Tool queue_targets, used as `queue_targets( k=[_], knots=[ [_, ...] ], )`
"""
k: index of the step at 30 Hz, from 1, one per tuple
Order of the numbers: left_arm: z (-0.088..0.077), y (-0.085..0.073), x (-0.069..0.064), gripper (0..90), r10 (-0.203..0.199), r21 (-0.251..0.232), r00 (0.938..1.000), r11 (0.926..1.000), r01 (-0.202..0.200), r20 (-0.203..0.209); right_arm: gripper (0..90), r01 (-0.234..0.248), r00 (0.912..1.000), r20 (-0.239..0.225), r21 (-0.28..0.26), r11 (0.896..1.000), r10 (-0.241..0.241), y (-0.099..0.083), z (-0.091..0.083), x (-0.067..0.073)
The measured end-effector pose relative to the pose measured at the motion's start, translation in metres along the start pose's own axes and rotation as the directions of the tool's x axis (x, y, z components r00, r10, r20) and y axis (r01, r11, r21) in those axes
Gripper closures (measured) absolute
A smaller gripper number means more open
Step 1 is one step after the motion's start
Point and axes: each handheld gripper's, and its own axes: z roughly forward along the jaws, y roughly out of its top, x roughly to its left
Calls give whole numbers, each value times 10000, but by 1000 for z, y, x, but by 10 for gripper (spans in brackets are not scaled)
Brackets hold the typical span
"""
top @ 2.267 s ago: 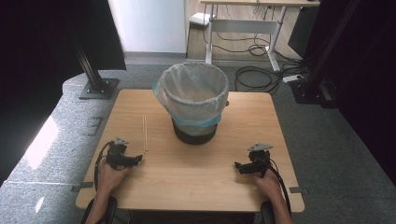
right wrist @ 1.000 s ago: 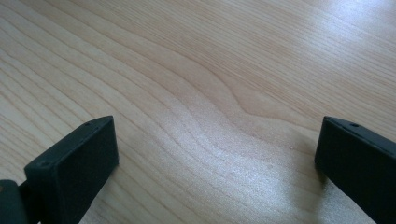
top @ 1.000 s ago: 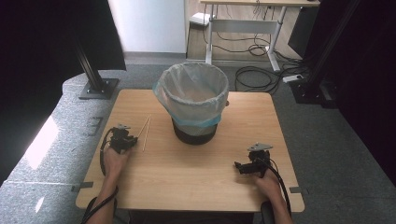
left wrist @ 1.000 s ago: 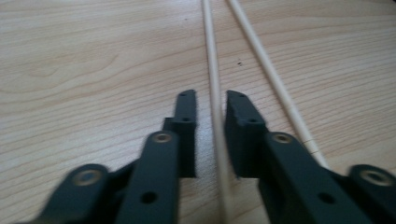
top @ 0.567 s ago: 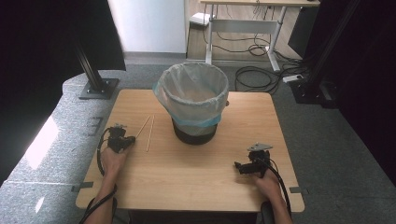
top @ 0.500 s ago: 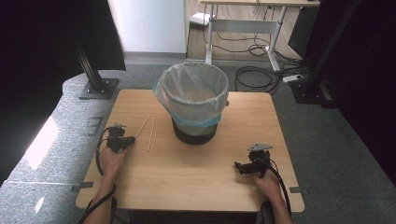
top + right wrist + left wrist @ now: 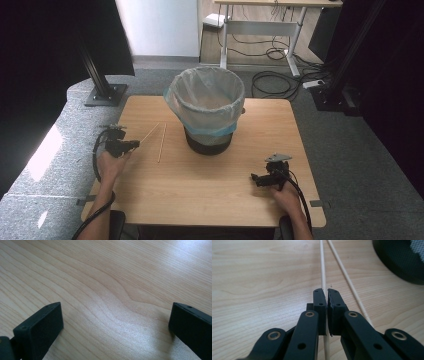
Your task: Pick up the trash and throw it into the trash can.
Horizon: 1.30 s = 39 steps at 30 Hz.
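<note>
Tongs, left (image 7: 326,296): clenched on one wooden stick (image 7: 322,270), whose long axis runs straight ahead from the tips, away across the bench (image 7: 210,185) toward the lined bin (image 7: 206,107). Tongs, right (image 7: 261,179): released, resting on bare bench well apart. Second stick (image 7: 344,277): lying loose just beside the held one, angled toward the bin; left hand (image 7: 111,165) is nearer.
</note>
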Motion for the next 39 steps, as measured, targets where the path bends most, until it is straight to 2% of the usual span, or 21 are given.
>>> queue_targets(
  k=[10, 13, 15, 16, 20, 21, 22, 23, 25, 32, 35, 36, 38, 39],
  knots=[
    [-33, 25, -5, 863, 273, -56, 9996, 9996, -273, 47, 0, -25, 10000, -9, 19, 10000, 25, 0, 0, 0],
    [-49, 37, -6, 863, 344, -124, 9994, 9993, -342, 103, 0, -22, 10000, -13, 17, 10000, 22, 0, 0, 1],
    [-53, 40, -7, 863, 352, -157, 9993, 9993, -350, 108, 0, -22, 10000, -13, 17, 10000, 22, 0, 0, 1],
    [-61, 47, -8, 863, 364, -210, 9992, 9991, -361, 133, 0, -22, 10000, -12, 16, 10000, 22, 0, 0, 1],
    [-74, 56, -9, 863, 430, -287, 9990, 9987, -427, 111, 0, -22, 10000, -13, 19, 10000, 22, 0, 0, 1],
    [-82, 63, -11, 863, 496, -339, 9987, 9982, -493, 105, 0, -23, 10000, -14, 18, 10000, 23, 0, 0, 1],
    [-82, 63, -11, 863, 496, -339, 9987, 9982, -493, 105, 0, -23, 10000, -14, 18, 10000, 23, 0, 0, 1],
    [-91, 71, -13, 863, 583, -380, 9983, 9976, -579, 86, 0, -22, 10000, -14, 18, 10000, 22, 0, 0, 1],
    [-95, 74, -15, 863, 633, -397, 9979, 9972, -628, 102, 0, -9, 10000, -13, 23, 10000, 9, 0, 0, 0],
    [-128, 103, -30, 863, 972, -643, 9948, 9934, -952, 294, 0, -9, 10000, -18, 5, 10000, 9, 0, 0, 0],
    [-135, 110, -35, 863, 1070, -737, 9934, 9919, -1038, 409, 0, 13, 10000, -15, 4, 10000, -13, 0, 0, 0],
    [-143, 117, -40, 863, 1178, -866, 9914, 9899, -1126, 568, 0, 12, 10000, -14, 2, 10000, -12, 0, 0, 0],
    [-146, 121, -44, 863, 1246, -917, 9902, 9887, -1186, 627, 0, 14, 10000, -26, 19, 10000, -14, 0, 0, 0],
    [-152, 128, -51, 863, 1378, -1006, 9878, 9864, -1302, 723, 0, 13, 10000, -26, 18, 10000, -13, 0, 0, 1]
  ],
)
